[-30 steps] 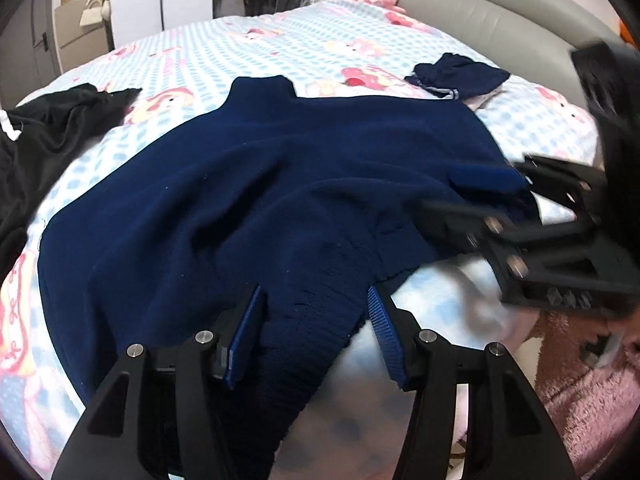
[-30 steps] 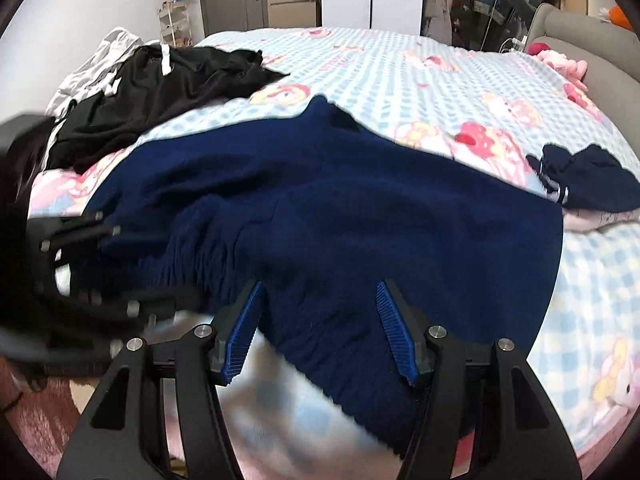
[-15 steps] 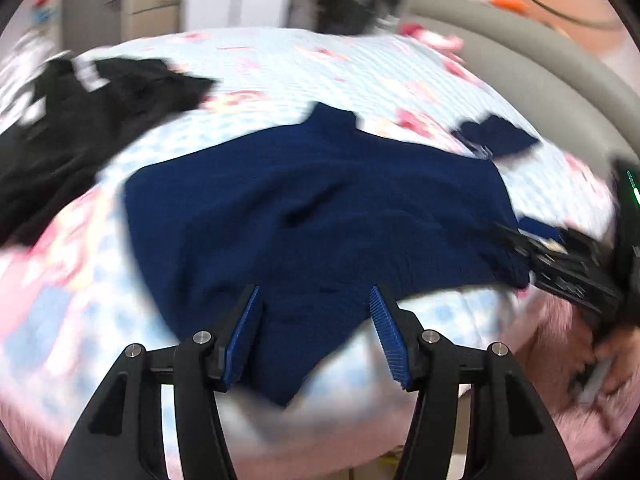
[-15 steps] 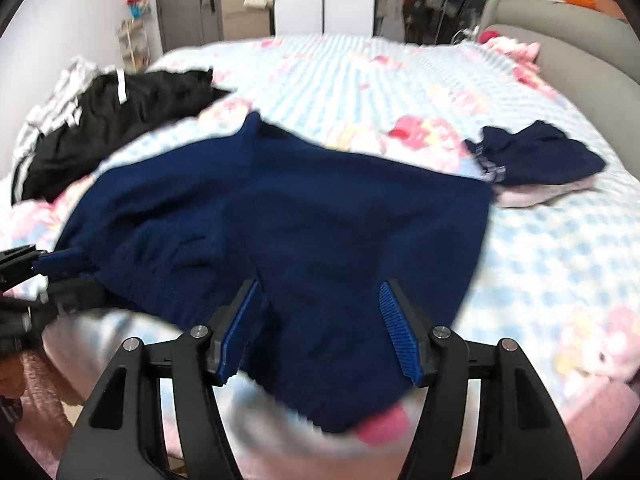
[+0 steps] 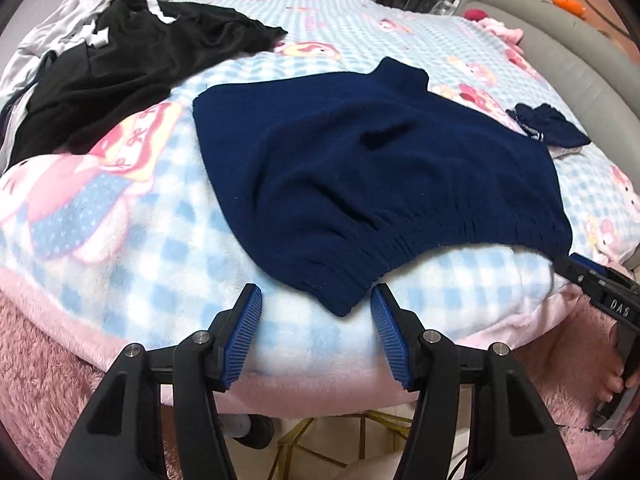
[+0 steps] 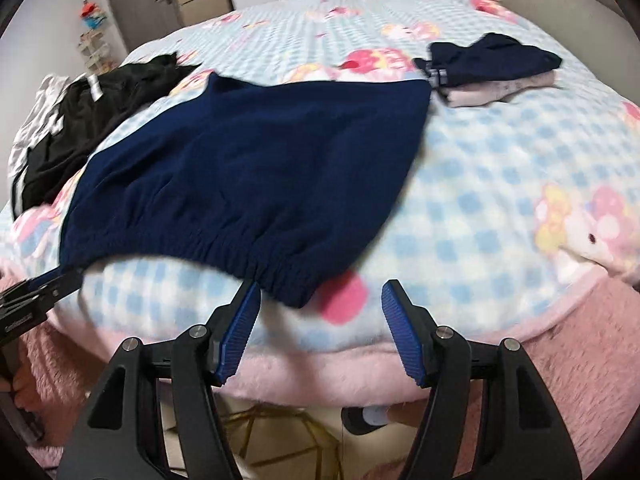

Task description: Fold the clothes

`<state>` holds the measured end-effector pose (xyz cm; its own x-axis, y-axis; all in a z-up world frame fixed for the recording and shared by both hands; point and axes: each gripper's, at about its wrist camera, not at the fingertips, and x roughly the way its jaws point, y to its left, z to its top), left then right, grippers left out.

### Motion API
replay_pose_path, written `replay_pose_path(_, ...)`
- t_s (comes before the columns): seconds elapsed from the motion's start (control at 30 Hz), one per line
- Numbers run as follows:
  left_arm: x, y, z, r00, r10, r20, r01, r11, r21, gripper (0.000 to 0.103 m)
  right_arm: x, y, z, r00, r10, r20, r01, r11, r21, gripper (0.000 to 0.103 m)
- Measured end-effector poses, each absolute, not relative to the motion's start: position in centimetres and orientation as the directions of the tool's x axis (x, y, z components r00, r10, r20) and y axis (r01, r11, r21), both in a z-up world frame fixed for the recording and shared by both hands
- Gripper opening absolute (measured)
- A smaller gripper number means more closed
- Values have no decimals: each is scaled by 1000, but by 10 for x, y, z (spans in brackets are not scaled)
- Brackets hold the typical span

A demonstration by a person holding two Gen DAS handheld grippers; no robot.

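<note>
Withdrawn from navy sweater (image 5: 372,184) to hem corners: left gripper (image 5: 316,320), right gripper (image 6: 320,316). Jaws wide, nothing held; bed blanket (image 5: 160,248) beneath.

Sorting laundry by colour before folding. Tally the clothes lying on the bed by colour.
Navy: 2, the big navy sweater and the small navy garment.
Black: 1, the black garment.
Grey-white: 1, the grey-white garment beside the black one.
Pale pink: 1, the pale pink folded piece under the small navy garment.
Total: 5
</note>
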<state>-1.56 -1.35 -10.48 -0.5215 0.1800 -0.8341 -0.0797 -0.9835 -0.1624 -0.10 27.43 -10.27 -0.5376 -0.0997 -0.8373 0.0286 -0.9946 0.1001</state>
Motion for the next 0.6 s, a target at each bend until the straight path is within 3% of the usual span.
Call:
replay_pose_path(0.3,-29,-20,-102,-590,182,-786,-55,-981,-186,58,-21,257,-112,-578,15,-816,46,-998,-51,63)
replay_pose_path(0.37,-32,-16,-103,-594,185,-783,-72,-981,-178,58,-24,257,-109,-603,21,-797,51,-997,-66,55)
replay_pose_path(0.47,-39,-8,-114,-551,219,-806,-105,-976,-193,58,-26,259,-100,-647,-8,-762,52,-998,-33,46)
replay_pose_path(0.53,-40,-9,-115,-552,228,-802,-106,-973,-204,58,-30,264,-100,-637,-66,-768,60,-998,36,45)
replay_pose_path(0.6,-38,-13,-108,-587,245,-772,-103,-968,-229,45,-36,272,-109,-591,-125,-797,53,-992,116,45)
